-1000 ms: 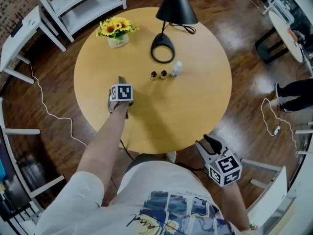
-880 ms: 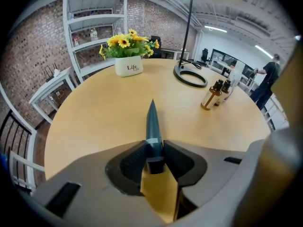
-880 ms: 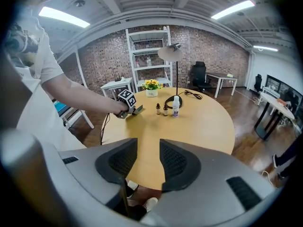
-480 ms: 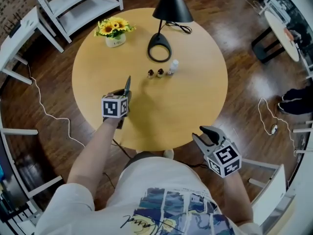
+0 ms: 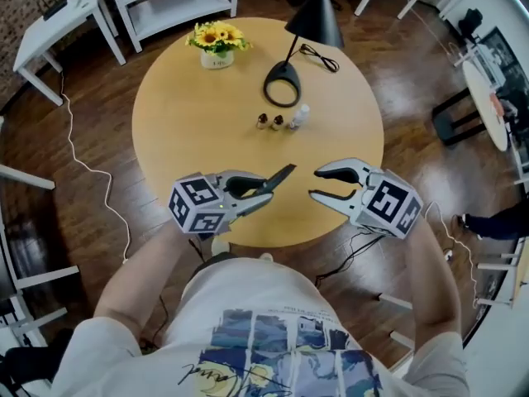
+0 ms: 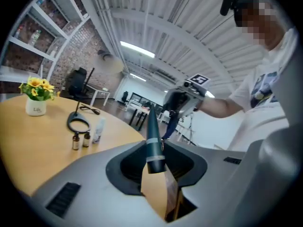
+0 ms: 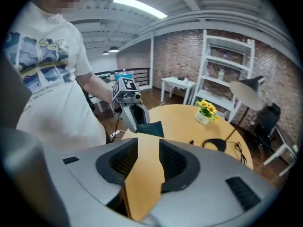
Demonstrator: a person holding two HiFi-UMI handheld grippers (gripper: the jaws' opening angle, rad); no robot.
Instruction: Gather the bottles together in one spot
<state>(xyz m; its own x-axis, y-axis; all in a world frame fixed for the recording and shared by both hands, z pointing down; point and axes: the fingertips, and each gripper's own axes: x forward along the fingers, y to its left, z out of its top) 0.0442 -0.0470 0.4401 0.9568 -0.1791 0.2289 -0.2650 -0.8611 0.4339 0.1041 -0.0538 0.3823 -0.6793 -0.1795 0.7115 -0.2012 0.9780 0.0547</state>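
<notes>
The three bottles stand in a short row on the round counter (image 5: 190, 114), just on the near side of the lamp base (image 5: 284, 102). A small brown bottle (image 5: 261, 122) is at the left end and a second brown bottle (image 5: 277, 122) stands close beside it. A white bottle (image 5: 299, 117) is at the right end, nearest the lamp base.

A pot of yellow flowers (image 5: 217, 44) sits to the far left of the lamp base.

Both tools are held well apart from the lamp base, over the counter's near edge, with their tips facing each other. The left hand-held gripper (image 5: 286, 171) has its jaws pressed together into a dark point, with nothing between them. The right hand-held gripper (image 5: 314, 184) has its jaws partly apart, and only the bare counter shows through the gap.
</notes>
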